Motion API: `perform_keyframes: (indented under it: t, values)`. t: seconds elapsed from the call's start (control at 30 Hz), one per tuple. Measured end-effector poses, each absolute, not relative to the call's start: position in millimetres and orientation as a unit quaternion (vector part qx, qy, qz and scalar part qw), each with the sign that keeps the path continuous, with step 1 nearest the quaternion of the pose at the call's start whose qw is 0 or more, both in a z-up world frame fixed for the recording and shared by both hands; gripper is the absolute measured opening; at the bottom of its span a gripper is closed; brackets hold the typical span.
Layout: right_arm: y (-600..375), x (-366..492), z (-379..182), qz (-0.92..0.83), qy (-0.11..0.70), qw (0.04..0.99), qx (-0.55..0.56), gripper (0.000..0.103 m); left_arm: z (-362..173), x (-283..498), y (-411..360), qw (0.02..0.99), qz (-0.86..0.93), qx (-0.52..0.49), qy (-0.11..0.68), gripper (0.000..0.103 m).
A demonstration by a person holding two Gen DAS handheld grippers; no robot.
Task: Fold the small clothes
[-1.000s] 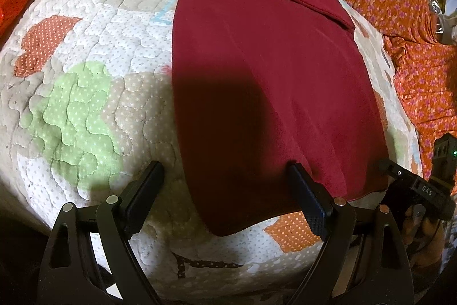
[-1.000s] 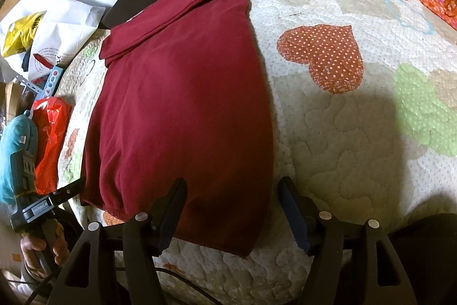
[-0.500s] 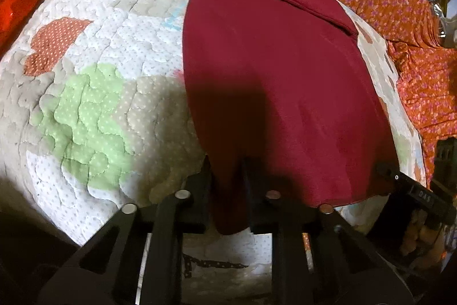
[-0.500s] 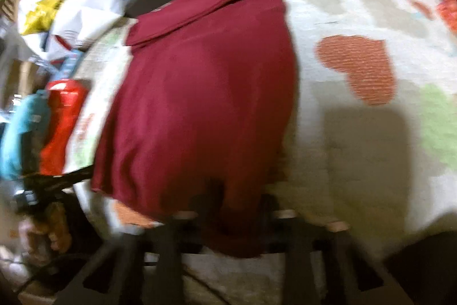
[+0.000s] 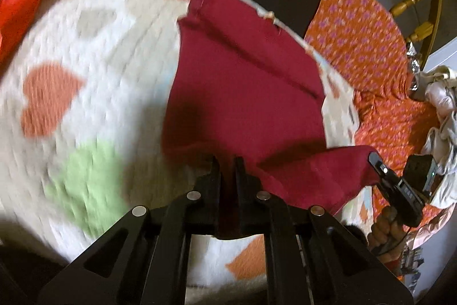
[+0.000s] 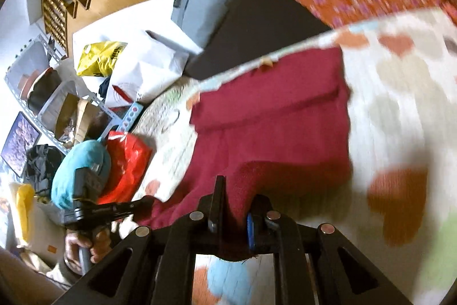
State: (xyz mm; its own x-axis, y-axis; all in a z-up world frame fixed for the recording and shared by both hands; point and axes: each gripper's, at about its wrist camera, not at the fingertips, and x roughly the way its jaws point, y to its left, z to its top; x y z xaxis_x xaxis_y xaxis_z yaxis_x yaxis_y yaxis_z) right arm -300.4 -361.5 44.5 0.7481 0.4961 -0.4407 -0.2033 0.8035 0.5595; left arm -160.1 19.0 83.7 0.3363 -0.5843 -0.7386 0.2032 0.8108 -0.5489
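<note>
Left tool (image 5: 227, 165) clenched on the near hem of the maroon garment (image 5: 245, 93); right tool (image 6: 235, 202) clenched on the other near corner. Hem hung raised off the quilt (image 5: 85, 82) between the two tools, sagging slightly. Far end, with its folded band, lay flat on the bed. Judged step: start of the lengthwise fold, near edge lifted. Next move likely calls for carrying both corners forward together, level, and setting them even on the far band before letting go.
</note>
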Motion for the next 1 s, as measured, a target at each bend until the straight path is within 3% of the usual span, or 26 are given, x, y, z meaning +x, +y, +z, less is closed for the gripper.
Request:
perform_keyframes:
  t: [0.37,0.63,0.7,0.73,0.8,0.83,0.87,1.0]
  values:
    - [-398.9,-153.7,90.7,0.136,0.276,0.918,0.249,0.011,118.8,8.9,-31.7,0.838,-0.231,-0.168,0.464,0.007]
    - [-423.6,-29.4,55.6,0.071,0.348,0.891,0.283,0.015,84.9,106.1,-35.9,0.837,-0.197,-0.199,0.47,0.007]
    - [-431.1,-24.4,52.6,0.07,0.352,0.886,0.292,0.016,80.1,118.7,-34.0,0.818,-0.203,-0.215,0.493,0.013]
    - [-435.5,-27.2,54.2,0.073,0.342,0.887,0.302,0.019,80.5,123.3,-29.8,0.813,-0.206,-0.221,0.497,0.021]
    - [-443.2,-42.1,64.2,0.05,0.307,0.903,0.297,0.042,90.0,124.0,-24.4,0.822,-0.206,-0.227,0.48,0.051]
    - [-444.8,-49.4,69.0,0.036,0.294,0.91,0.291,0.043,99.2,122.2,-17.0,0.836,-0.196,-0.229,0.46,0.071]
    - [-447.5,-57.1,73.9,0.025,0.283,0.915,0.287,0.043,104.3,119.8,-13.5,0.842,-0.192,-0.232,0.448,0.078]
    - [-441.5,-77.2,84.7,0.053,0.263,0.922,0.278,0.043,117.1,108.9,-12.0,0.85,-0.222,-0.222,0.424,0.078]
